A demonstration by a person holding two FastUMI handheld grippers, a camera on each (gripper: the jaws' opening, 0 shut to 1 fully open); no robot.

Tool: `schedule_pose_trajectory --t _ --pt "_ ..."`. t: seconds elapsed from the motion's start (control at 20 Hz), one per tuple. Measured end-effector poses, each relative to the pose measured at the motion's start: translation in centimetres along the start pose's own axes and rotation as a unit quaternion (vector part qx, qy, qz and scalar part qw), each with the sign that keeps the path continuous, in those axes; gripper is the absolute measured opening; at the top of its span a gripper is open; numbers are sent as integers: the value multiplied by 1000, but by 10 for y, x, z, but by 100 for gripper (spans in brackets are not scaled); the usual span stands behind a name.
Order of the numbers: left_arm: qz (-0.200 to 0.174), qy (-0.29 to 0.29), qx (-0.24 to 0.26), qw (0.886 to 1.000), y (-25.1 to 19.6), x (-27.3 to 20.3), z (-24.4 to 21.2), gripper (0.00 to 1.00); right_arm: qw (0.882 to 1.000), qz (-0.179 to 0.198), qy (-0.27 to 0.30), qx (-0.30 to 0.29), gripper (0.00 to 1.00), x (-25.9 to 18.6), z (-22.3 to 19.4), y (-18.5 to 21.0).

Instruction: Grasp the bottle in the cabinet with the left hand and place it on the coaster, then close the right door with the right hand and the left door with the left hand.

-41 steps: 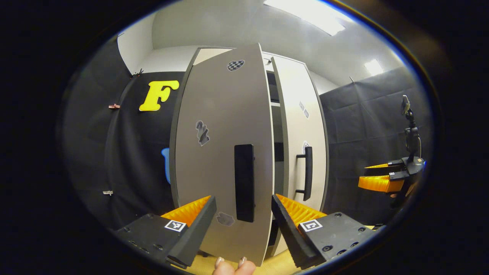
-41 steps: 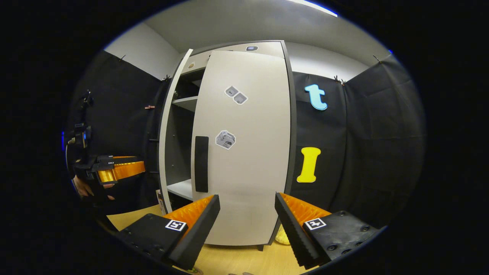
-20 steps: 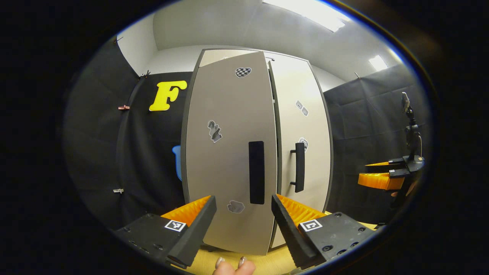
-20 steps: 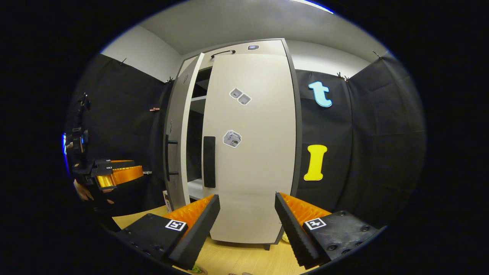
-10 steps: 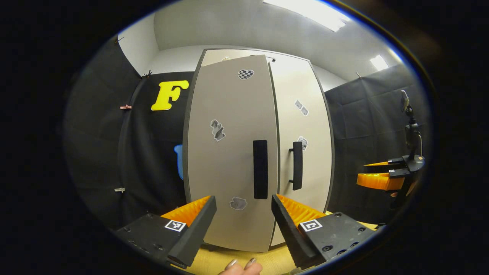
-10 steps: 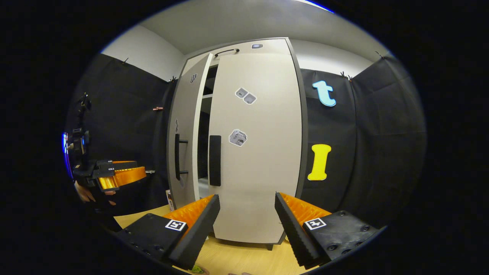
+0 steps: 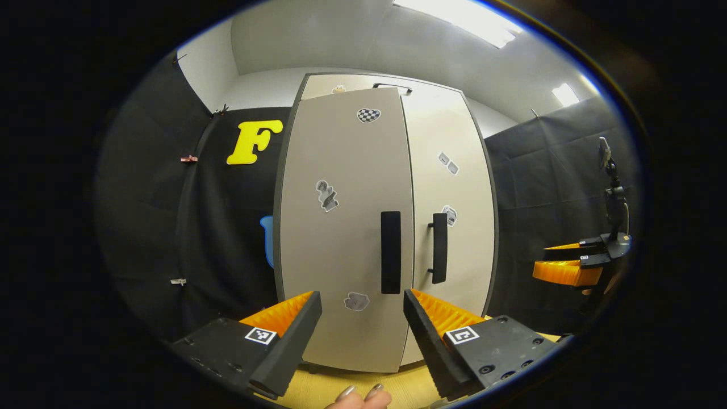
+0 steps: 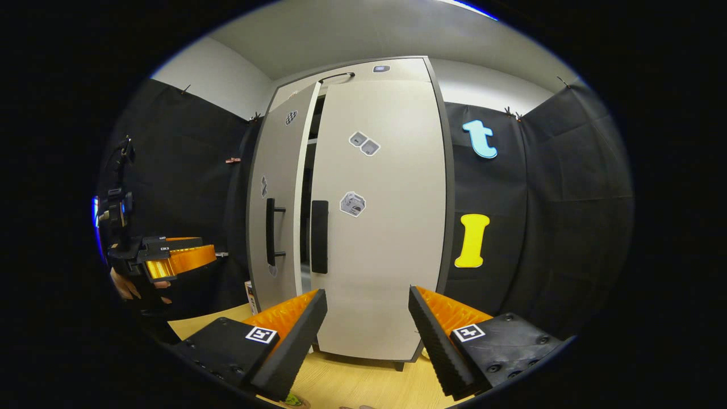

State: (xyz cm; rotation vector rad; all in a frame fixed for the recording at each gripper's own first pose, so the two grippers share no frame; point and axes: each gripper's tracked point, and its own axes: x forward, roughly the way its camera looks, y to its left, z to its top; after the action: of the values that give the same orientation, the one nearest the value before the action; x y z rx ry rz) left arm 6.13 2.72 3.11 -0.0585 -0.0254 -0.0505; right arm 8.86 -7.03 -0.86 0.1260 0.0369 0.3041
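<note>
The left gripper (image 7: 362,324) is held with its jaws spread and nothing between them, pointed at the left door (image 7: 341,227) of the cabinet (image 8: 375,68). The right gripper (image 8: 368,324) is likewise spread and empty, faced toward the right door (image 8: 386,227). In the right gripper view a thin dark gap is seen between the two doors, so the left door is judged not fully shut; in the left gripper view the doors look nearly flush.

The main risk is judged to be a door left ajar: if the left door is not pressed home, it may spring back or rest against the edge of the right door. A push made off-centre, near the black handle (image 7: 390,251), could let a finger slip along the smooth panel or catch on the handle. An overly hard push could rock the cabinet on its small feet.

The bottle and the coaster cannot be made out clearly; a small green-edged thing is glimpsed at the bottom of the right gripper view, but what it is cannot be told.

The cabinet stands on a light wooden tabletop (image 8: 352,386). The booth is walled with black cloth (image 8: 556,199), under a pale ceiling with a bright light panel (image 7: 460,20).
</note>
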Motion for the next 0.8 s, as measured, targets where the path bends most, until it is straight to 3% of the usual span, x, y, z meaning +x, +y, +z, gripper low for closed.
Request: schedule_pose_trajectory --t 0.8 --pt "-2 -5 9 1000 -8 4 5 93 1000 -12 5 3 96 -12 -3 -1"
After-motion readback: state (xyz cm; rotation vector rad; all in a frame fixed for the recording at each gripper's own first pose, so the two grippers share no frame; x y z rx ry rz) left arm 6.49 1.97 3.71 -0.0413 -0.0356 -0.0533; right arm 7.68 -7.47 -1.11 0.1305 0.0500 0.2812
